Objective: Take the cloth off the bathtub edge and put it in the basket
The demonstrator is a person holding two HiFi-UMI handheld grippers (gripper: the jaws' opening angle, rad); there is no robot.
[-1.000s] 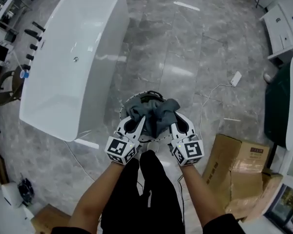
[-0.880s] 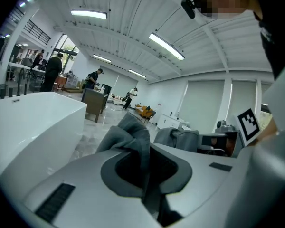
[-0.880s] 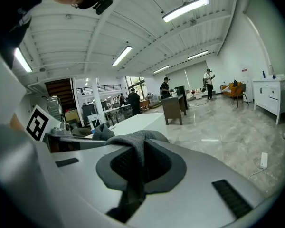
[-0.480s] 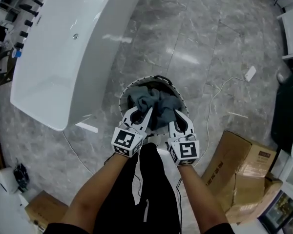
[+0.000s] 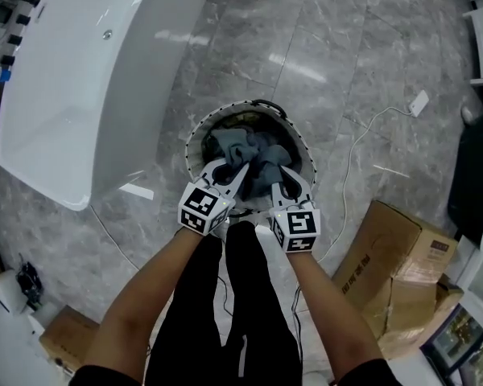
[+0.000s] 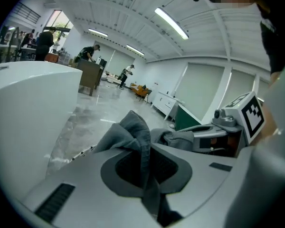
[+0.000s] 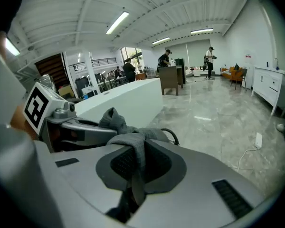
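Note:
The grey cloth point(image 5: 249, 153) hangs bunched between both grippers, over the mouth of the round basket point(image 5: 195, 139) on the floor. My left gripper point(image 5: 240, 171) is shut on one edge of the cloth point(image 6: 135, 132). My right gripper point(image 5: 271, 170) is shut on another fold of the cloth point(image 7: 133, 144). In each gripper view the fabric is pinched between the pads and runs down through the jaws. The white bathtub point(image 5: 80, 79) stands to the left, with nothing on its near rim.
Cardboard boxes point(image 5: 398, 268) lie on the floor at the right. A white cable and plug point(image 5: 417, 103) trail across the marble tiles beyond the basket. The person's black-clad legs point(image 5: 233, 312) stand right behind the basket. People move about at the far end of the room.
Both grippers have gone down and forward with the cloth, from above the basket to its mouth. The head camera has swung, so the tub sits further left.

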